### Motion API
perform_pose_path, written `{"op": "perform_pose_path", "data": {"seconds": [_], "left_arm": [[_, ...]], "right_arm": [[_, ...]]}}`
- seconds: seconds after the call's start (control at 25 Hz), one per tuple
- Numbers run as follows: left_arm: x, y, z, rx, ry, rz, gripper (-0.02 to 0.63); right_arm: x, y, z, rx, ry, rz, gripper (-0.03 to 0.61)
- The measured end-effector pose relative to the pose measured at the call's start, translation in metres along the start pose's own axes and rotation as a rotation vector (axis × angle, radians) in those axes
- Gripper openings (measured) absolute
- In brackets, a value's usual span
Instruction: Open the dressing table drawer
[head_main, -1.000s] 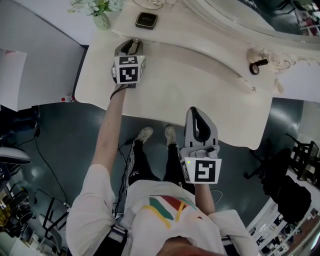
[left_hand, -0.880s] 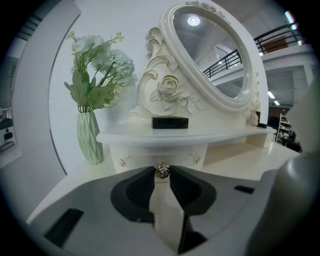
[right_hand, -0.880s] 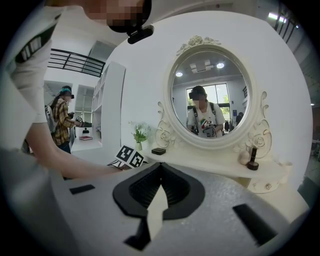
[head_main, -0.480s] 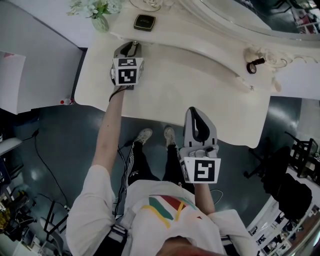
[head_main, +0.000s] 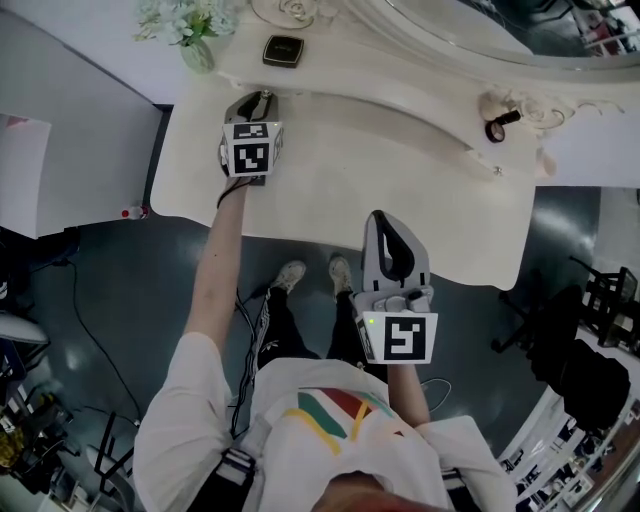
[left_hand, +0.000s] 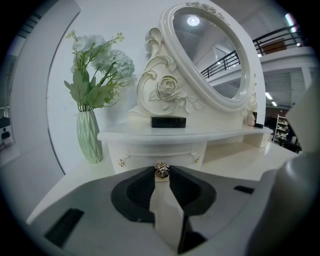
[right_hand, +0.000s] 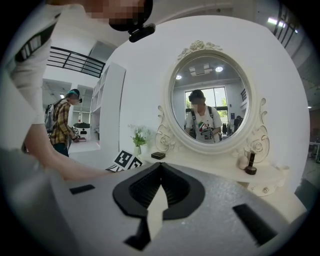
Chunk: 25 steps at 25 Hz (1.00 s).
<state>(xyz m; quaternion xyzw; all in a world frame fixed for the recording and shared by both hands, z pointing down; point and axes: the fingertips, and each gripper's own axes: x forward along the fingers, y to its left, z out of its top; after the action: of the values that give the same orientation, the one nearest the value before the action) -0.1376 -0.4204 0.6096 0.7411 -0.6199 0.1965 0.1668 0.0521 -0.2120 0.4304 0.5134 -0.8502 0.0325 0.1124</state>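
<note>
I hold two grippers over one cream desk (head_main: 380, 190). My left gripper (head_main: 260, 98) reaches to the back left of the desk, where the one small drawer (left_hand: 145, 152) that I can see from there sits under a raised shelf (left_hand: 220, 134), shut, its front flush with the frame. That front carries three knobs: one gold knob (left_hand: 161, 170) in the middle and two smaller side knobs (left_hand: 121, 162), one at each end. My left jaws have just been closing, and the gold knob stands between their tips; both tips press on it, so I am pinching that knob. My right gripper (head_main: 385, 222) hangs near the front edge of the desk, well apart from the drawer, and its jaws are pressed together at the tips with nothing between them. On the shelf above the drawer lies one flat black box (left_hand: 168, 121). Just left of the drawer stands one ribbed green vase (left_hand: 89, 135) holding one bunch of pale flowers (left_hand: 100, 65). Behind the shelf rises one oval mirror (left_hand: 210, 55) in a carved frame. At the right end of the shelf I count one small dark bottle (right_hand: 251, 167), and below it one more knob (right_hand: 265, 190). Below the desk edge, my two shoes (head_main: 290, 270) rest on the dark floor (head_main: 120, 290).
</note>
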Motion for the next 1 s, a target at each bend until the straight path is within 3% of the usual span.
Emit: {"op": "perform_pose_path", "data": {"seconds": [0.32,1.0], "left_arm": [[-0.008,-0.001,-0.009,0.018,0.014,-0.004,0.086],[-0.041,-0.004,-0.025,-0.031,0.056,-0.013,0.086]], "right_arm": [[-0.007,0.005,0.015,-0.018,-0.022,-0.009,0.0],[-0.026,0.027,0.033,-0.018,-0.043,0.009,0.0]]}}
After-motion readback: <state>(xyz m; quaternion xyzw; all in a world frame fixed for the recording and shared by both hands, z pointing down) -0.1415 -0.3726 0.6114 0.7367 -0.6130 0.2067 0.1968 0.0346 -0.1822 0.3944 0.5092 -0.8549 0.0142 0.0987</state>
